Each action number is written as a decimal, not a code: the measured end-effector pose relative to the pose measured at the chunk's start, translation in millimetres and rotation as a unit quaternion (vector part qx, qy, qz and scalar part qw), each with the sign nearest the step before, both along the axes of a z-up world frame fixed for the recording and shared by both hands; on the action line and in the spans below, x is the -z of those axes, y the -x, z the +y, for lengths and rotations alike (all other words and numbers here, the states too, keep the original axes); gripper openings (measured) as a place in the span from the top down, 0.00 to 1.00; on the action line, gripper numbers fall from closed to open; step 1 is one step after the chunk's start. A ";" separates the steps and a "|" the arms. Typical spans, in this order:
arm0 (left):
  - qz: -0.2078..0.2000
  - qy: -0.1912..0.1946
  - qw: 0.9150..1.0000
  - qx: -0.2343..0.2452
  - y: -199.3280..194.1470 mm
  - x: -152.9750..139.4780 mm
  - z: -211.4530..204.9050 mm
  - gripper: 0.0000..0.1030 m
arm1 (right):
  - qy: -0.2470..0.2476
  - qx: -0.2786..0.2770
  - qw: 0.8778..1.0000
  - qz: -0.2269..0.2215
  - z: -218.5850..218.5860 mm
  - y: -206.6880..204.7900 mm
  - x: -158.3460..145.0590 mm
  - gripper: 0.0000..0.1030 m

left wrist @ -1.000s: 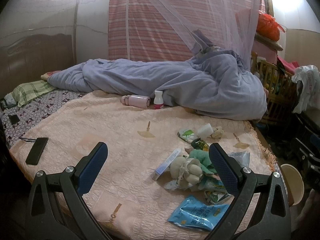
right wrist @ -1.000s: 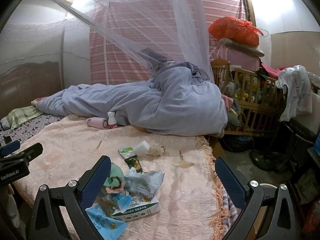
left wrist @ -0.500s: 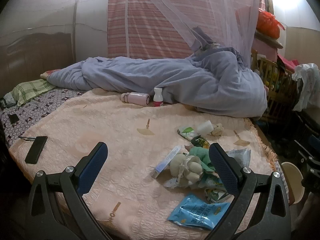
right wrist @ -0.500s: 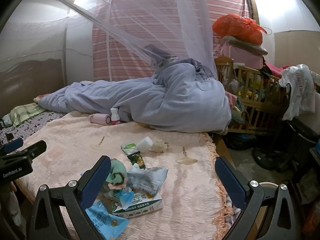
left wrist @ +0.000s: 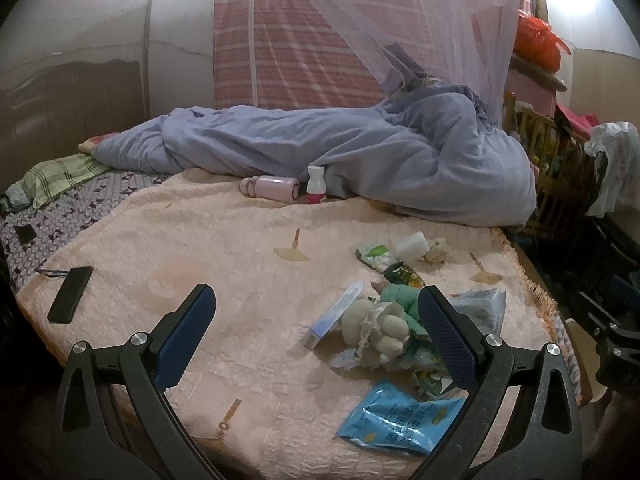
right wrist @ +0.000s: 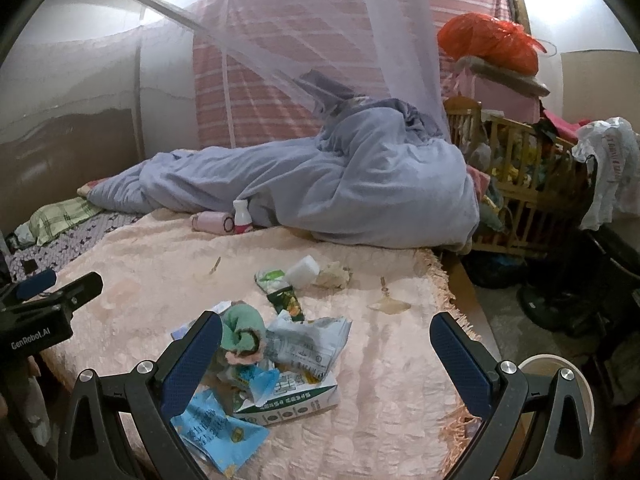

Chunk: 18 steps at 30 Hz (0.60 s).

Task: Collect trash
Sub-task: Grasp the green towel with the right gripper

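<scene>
Two handheld grippers hover at the near edge of a bed spread with a peach quilted cover [left wrist: 224, 240], both empty, their blue-padded fingers spread wide. The trash sits in a loose heap at the lower centre-right of the left wrist view and the lower centre-left of the right wrist view: a crumpled blue snack packet [right wrist: 216, 434] nearest the edge, a flat green-and-white carton [right wrist: 288, 398] touching it, a torn silvery-white wrapper [right wrist: 308, 346] lying over the carton, and a rolled green cloth [right wrist: 240, 332] beside that.

Further up the bed lie a small green sachet [right wrist: 274, 280], a white foam block [right wrist: 302, 272] and a wad of crumpled tissue [right wrist: 332, 274], close together and apart from the main heap. A narrow blue-and-white box [left wrist: 338, 314] and a cream stuffed toy [left wrist: 376, 328] lie at the heap's left side; a black phone [left wrist: 70, 294] lies well apart at the left.

In its own view the heap lies towards the left finger of the right gripper [right wrist: 326, 356], carton and blue packet just ahead and below; in the other it lies against the right finger of the left gripper [left wrist: 316, 328]. The right gripper looks the nearer. The carton's long axis runs roughly across the frame. A pale round bin [right wrist: 560, 376] stands off the bed at lower right.
</scene>
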<state>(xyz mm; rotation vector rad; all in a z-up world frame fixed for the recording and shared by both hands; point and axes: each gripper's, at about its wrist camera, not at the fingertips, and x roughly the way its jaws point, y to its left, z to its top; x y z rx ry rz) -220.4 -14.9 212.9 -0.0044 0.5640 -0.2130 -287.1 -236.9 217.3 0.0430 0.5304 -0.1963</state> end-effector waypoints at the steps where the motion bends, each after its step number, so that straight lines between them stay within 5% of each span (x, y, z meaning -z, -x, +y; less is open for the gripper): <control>1: 0.004 -0.002 1.000 0.000 -1.1 2.4 1.3 0.02 | -0.003 -0.002 1.000 0.008 -1.6 -1.9 2.6 0.00; 13: 0.064 -0.022 0.997 0.035 -19.5 35.2 7.7 0.02 | -0.028 0.003 0.992 0.121 -25.7 -22.0 55.4 0.00; 18: 0.090 -0.024 0.994 0.056 -28.9 47.6 5.4 0.02 | -0.089 -0.028 0.980 0.177 -29.0 -36.6 78.5 0.00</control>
